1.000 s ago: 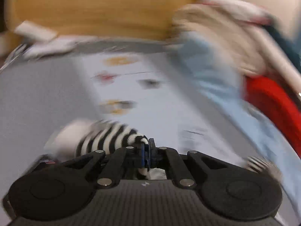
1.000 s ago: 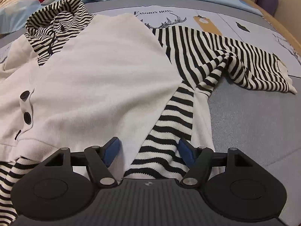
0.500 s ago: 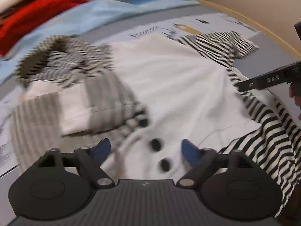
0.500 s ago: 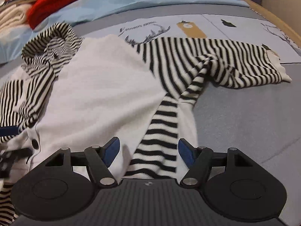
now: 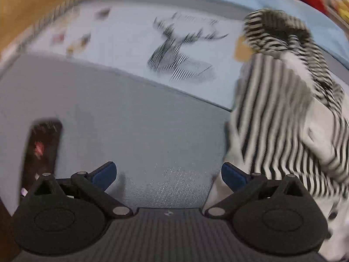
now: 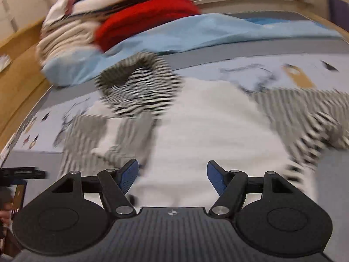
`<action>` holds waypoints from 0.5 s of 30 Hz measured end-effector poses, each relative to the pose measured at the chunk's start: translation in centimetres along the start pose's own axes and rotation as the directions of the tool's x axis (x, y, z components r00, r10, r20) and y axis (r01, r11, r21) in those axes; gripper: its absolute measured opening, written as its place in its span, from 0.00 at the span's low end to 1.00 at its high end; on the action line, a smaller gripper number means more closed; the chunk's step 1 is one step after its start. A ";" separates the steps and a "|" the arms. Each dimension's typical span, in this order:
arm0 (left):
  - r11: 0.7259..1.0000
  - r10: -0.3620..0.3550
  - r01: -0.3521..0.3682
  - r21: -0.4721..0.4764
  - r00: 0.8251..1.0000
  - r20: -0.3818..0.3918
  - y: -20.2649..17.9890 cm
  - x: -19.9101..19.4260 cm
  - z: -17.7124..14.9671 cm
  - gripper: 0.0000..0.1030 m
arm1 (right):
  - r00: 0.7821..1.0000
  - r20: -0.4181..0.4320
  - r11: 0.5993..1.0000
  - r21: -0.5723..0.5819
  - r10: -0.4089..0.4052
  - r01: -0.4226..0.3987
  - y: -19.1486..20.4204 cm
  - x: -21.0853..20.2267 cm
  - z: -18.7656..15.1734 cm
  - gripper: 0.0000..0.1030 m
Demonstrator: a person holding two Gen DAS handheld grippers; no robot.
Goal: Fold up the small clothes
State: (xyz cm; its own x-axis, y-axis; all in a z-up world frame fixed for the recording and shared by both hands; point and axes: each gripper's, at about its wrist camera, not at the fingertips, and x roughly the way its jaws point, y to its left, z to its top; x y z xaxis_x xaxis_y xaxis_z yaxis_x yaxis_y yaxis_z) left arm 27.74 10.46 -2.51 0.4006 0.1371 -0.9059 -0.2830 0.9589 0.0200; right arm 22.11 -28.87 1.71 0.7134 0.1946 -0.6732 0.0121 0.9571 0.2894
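A small white hooded cardigan (image 6: 207, 126) with black-and-white striped sleeves and hood (image 6: 139, 83) lies flat on the bed. Its left sleeve (image 6: 91, 135) is folded in over the body; the right sleeve (image 6: 309, 113) lies spread out to the right. My right gripper (image 6: 172, 175) is open and empty above the cardigan's lower white part. My left gripper (image 5: 169, 174) is open and empty over bare grey cover, with the cardigan's striped side (image 5: 279, 118) just to its right. Both views are motion-blurred.
The grey bedspread (image 5: 122, 120) has a pale printed panel (image 5: 178, 50). A dark phone-like object (image 5: 41, 150) lies at the left. A light-blue sheet (image 6: 196, 35), a red garment (image 6: 144, 19) and a pile of clothes (image 6: 72, 28) sit at the back. A wooden bed frame (image 6: 19, 65) runs along the left.
My left gripper let go of the striped sleeve, which now lies over the cardigan's body, and swung left over bare cover. My right gripper moved left over the white body, still open.
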 end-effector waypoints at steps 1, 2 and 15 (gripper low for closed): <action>1.000 -0.011 0.011 -0.021 1.000 0.002 0.5 0.2 0.5 0.99 | 1.000 0.000 0.999 -0.042 0.001 -0.001 1.6 0.8 0.5 0.70; 0.999 -0.002 0.003 -0.035 1.000 0.009 0.8 0.3 1.0 0.99 | 1.000 0.002 0.996 -0.091 0.000 0.000 3.5 1.9 1.0 0.71; 0.995 -0.081 0.080 -0.067 0.996 -0.023 0.6 0.3 1.7 0.99 | 0.966 -0.083 0.857 -0.484 -0.246 0.177 16.0 16.3 -0.5 0.17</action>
State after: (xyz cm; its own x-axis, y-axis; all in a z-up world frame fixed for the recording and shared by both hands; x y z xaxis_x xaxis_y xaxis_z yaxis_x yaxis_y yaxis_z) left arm 29.12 11.53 -2.07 0.4020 0.0530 -0.9141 -0.3081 0.9479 -0.0805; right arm 33.52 -10.29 -4.97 0.6279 -0.0301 -0.7777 -0.2023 0.9586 -0.2004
